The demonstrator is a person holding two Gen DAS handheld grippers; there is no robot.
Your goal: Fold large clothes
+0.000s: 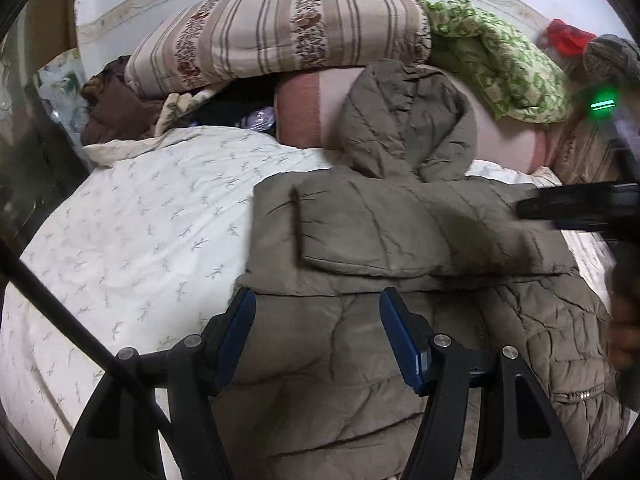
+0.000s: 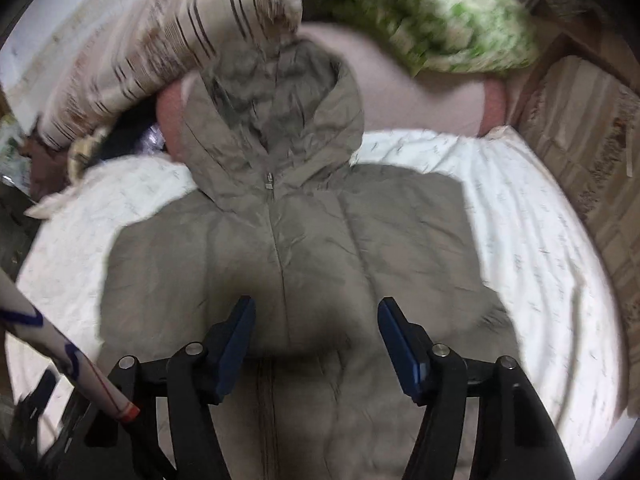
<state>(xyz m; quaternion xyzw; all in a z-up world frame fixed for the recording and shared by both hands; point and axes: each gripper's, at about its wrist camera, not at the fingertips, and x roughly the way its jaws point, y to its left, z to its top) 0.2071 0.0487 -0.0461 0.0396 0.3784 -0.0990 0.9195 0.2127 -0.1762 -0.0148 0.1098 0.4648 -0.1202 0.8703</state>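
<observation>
1. A taupe-grey hooded puffer jacket (image 2: 304, 248) lies front-up on the bed, in the middle of the white sheet (image 2: 520, 240), its hood (image 2: 276, 120) at the far end resting against a pink bolster (image 2: 432, 96).
2. The jacket's shell is thin, matte and finely crinkled, quilted into soft puffed panels by stitched seams; a closed zip (image 2: 276, 236) runs up the centre to a small metal pull at the collar.
3. In the left wrist view both sleeves (image 1: 360, 232) are folded in across the chest, forming a thick rounded band, and a short metal pocket zip (image 1: 576, 398) shows on the near right panel.
4. The sheet is pale cotton, rumpled, printed with small grey sprigs.
5. Beyond the bolster sit a striped floral pillow (image 1: 280, 32) and a bunched green-and-white patterned blanket (image 1: 500, 64).
6. The left hand-held gripper (image 1: 316, 336) hovers over the jacket's lower body, its blue-padded jaws apart with nothing gripped.
7. The right hand-held gripper (image 2: 316, 340) hangs above the chest near the zip, jaws likewise apart and empty; this view is blurred.
</observation>
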